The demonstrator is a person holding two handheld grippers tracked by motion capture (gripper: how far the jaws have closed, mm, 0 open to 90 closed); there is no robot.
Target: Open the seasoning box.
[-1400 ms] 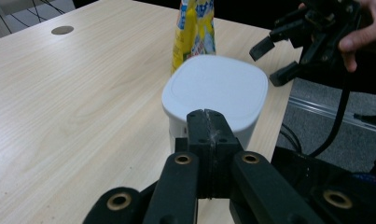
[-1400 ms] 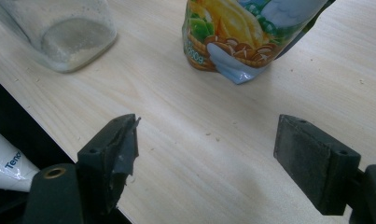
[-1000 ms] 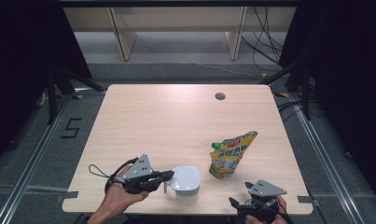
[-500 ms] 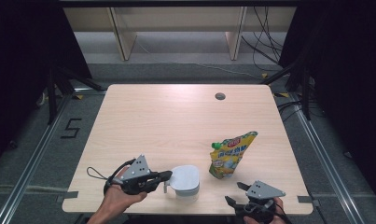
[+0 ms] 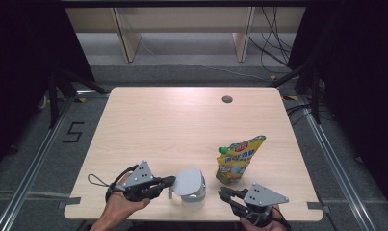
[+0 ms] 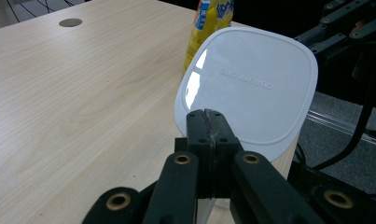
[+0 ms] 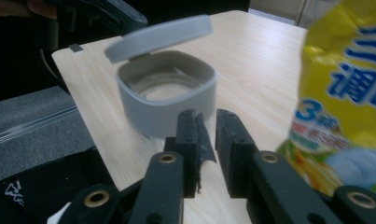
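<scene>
A pale wooden table (image 5: 172, 125) with one round cable hole (image 5: 226, 99) stands on grey floor amid dark surroundings. Lower centre: one grey lidded container (image 5: 190, 185), its lid tilted open. The left gripper (image 5: 168, 181) pinches the lid's edge. Right of it, one yellow refill pouch (image 5: 239, 159). The right gripper (image 5: 223, 193), empty, has just been closing to a narrow gap.
</scene>
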